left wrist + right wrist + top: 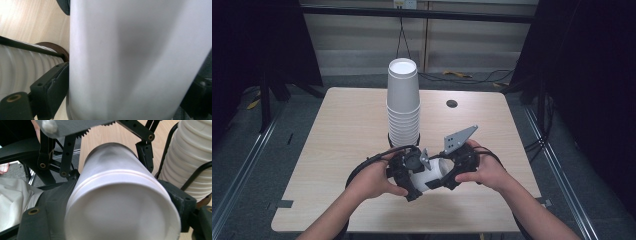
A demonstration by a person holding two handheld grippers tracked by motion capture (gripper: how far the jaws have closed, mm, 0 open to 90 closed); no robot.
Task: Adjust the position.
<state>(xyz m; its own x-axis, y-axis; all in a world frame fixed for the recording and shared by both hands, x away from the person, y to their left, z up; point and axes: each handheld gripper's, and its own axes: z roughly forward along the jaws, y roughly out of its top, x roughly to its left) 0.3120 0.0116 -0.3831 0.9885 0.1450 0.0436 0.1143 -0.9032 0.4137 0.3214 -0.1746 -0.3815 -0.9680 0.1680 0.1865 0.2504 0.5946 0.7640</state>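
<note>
- White paper cup [432,175], lying on its side, held between both tongs just in front of the tall cup stack [403,102], above the light wood surface [337,150].
- Left tongs [414,175]: jaws on either side of the cup wall [125,60], pads against it as far as we can read from the left gripper view; we take it as a grip.
- Right tongs [447,175]: jaws closed on the cup near its base [122,215], seen in the right gripper view; the wall there looks slightly dented.
- The stack stands upright on a dark round base [56,48], close behind the held cup.
- Risk, our judgement: thin paper wall may crush or crease if either pair squeezes harder.
- Risk: pulling the two tongs in opposing directions could tear or twist the cup.
- Risk: a swing toward the stack could knock it over, since the cables [367,162] and jaws sit right beside it.
</note>
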